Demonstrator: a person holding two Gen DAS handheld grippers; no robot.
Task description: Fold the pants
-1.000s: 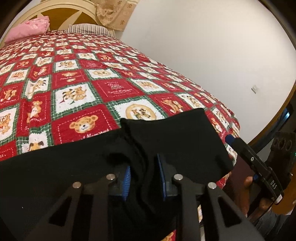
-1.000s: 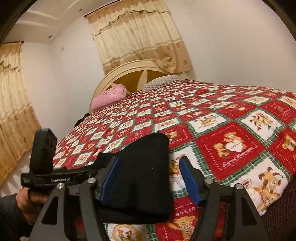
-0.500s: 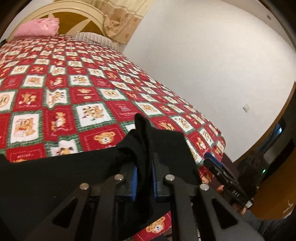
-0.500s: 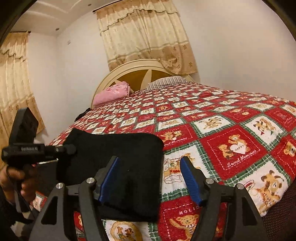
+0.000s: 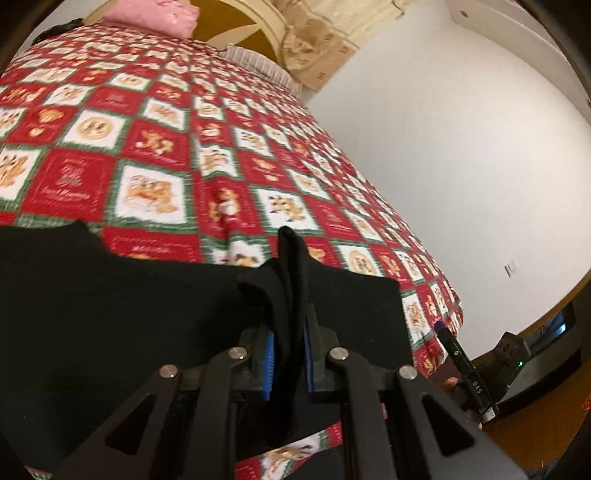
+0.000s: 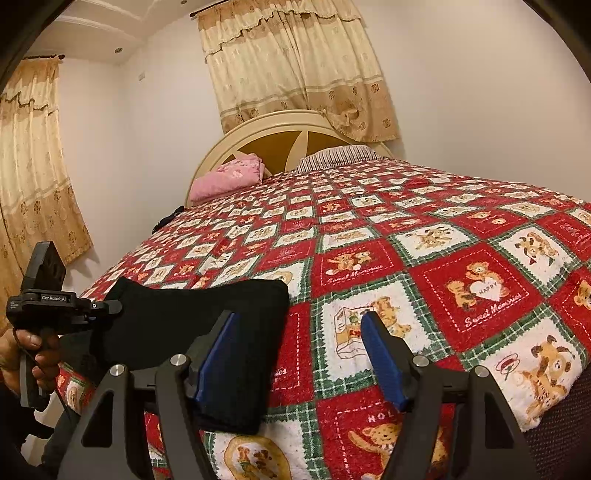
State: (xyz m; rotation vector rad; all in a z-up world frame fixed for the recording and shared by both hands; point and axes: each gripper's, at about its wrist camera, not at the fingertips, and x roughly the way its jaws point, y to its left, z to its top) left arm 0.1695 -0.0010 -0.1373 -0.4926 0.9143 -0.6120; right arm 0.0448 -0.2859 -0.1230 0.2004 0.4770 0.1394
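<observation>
The left gripper (image 5: pixel 288 363) has just closed its jaws, pinching a bunched bit of the black pants (image 5: pixel 147 295) lying on the bed (image 6: pixel 443 258) at 6 o'clock. The right gripper (image 6: pixel 299 354) jaws stand spread, holding nothing. The thin pinch may slip if tugged, and the fold would flop crooked.

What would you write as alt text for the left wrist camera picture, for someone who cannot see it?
A hand-held left gripper pinches a raised fold of black pants between its blue pads, the rest of the cloth lying on a red, green and white teddy-bear bedspread. A pink pillow sits at the headboard, and the right gripper shows at the bed's lower right edge.
</observation>
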